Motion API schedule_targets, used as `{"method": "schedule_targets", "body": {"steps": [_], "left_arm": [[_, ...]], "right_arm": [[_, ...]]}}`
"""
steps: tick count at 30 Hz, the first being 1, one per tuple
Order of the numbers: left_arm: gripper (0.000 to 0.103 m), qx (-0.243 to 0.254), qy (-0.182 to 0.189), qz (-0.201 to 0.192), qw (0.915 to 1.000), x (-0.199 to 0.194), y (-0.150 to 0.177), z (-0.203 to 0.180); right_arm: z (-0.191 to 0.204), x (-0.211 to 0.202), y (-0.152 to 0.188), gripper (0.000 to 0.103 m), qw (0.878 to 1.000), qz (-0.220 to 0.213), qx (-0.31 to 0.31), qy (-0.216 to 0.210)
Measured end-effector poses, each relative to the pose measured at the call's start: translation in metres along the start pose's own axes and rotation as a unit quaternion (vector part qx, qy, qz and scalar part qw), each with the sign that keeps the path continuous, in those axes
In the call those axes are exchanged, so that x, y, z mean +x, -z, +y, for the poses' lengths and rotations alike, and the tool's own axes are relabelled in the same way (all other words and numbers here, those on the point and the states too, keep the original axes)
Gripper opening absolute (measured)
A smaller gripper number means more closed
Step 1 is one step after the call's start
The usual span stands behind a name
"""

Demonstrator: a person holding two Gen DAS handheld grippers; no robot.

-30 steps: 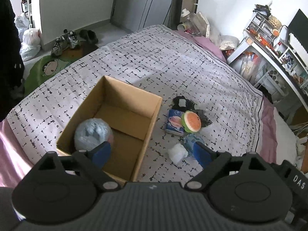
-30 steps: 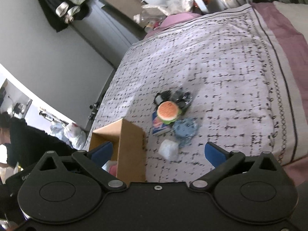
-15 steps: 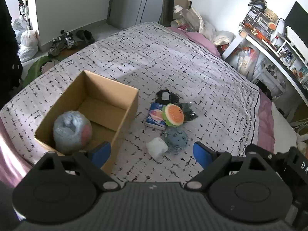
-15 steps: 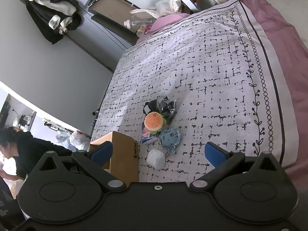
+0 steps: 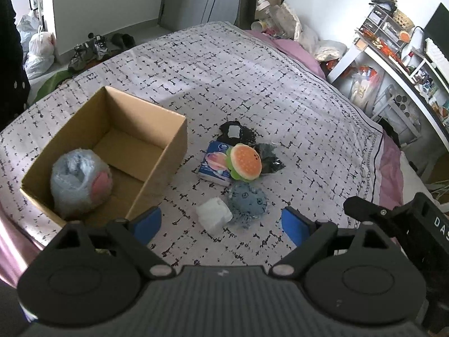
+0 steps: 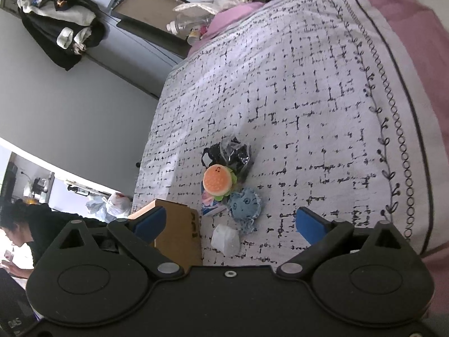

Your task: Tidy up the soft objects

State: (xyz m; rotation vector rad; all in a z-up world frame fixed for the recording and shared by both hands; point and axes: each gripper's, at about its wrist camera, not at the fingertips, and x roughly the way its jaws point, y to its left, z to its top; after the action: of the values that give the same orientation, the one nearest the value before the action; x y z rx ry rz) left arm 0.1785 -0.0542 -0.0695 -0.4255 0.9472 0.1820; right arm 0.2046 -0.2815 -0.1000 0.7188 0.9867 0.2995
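Both wrist cameras look steeply down over their own spread jaws at the bed [image 5: 252, 84]. They share the cardboard box [image 5: 157, 165] by each left jaw and the burger plush [image 6: 218, 180] beyond the jaws.

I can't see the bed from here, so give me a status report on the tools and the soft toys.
Left tool open, empty. Right tool empty, jaws closing slightly. One wrapped plush in the box; burger plush, blue plush, white wad on the bed. Nothing blocking.

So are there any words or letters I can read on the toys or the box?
"DAS" on the black device at the right edge; the word runs out of frame.
Dark print on the cardboard box side: too blurred to read.
Blue packet under the burger toy: label too small to read.
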Motion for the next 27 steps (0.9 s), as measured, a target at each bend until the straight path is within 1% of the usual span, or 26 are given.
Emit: {"method": "schedule_targets", "body": {"steps": [2,5,7,8,11,12,15,19,21,27], "left_arm": [[0.091,-0.006,0.002,0.006,1.0000,0.010,-0.001,0.001],[0.089,-0.013,0.000,0.015,0.9998,0.023,-0.001,0.002],[0.089,-0.016,0.002,0.020,0.9997,0.032,-0.001,0.002],[0.089,-0.016,0.002,0.023,0.9996,0.037,-0.002,0.002],[0.089,-0.016,0.004,0.034,0.9993,0.051,0.000,0.001],[0.088,-0.017,0.005,0.038,0.9991,0.057,0.000,0.000],[0.085,-0.026,0.001,0.042,0.9988,0.073,0.002,0.000],[0.083,-0.040,-0.008,0.048,0.9980,0.092,0.003,0.004],[0.079,-0.043,-0.016,0.050,0.9977,0.099,0.004,0.004],[0.072,-0.058,-0.025,0.062,0.9961,0.122,0.006,0.008]], "right_arm": [[-0.001,0.008,0.000,0.096,1.000,0.004,-0.001,0.001],[-0.005,0.018,-0.003,0.090,1.000,0.012,0.002,-0.001],[-0.008,0.024,-0.004,0.086,1.000,0.015,0.006,-0.010],[-0.008,0.028,-0.005,0.081,1.000,0.018,0.006,-0.012],[-0.009,0.037,-0.006,0.076,1.000,0.023,0.005,-0.007],[-0.011,0.040,-0.006,0.071,1.000,0.025,0.005,-0.006],[-0.015,0.050,-0.008,0.062,0.999,0.038,0.011,-0.012],[-0.017,0.063,-0.009,0.058,0.999,0.050,0.007,-0.015],[-0.019,0.070,-0.010,0.057,0.998,0.057,0.007,-0.017],[-0.024,0.087,-0.012,0.057,0.998,0.068,0.004,-0.010]]}}
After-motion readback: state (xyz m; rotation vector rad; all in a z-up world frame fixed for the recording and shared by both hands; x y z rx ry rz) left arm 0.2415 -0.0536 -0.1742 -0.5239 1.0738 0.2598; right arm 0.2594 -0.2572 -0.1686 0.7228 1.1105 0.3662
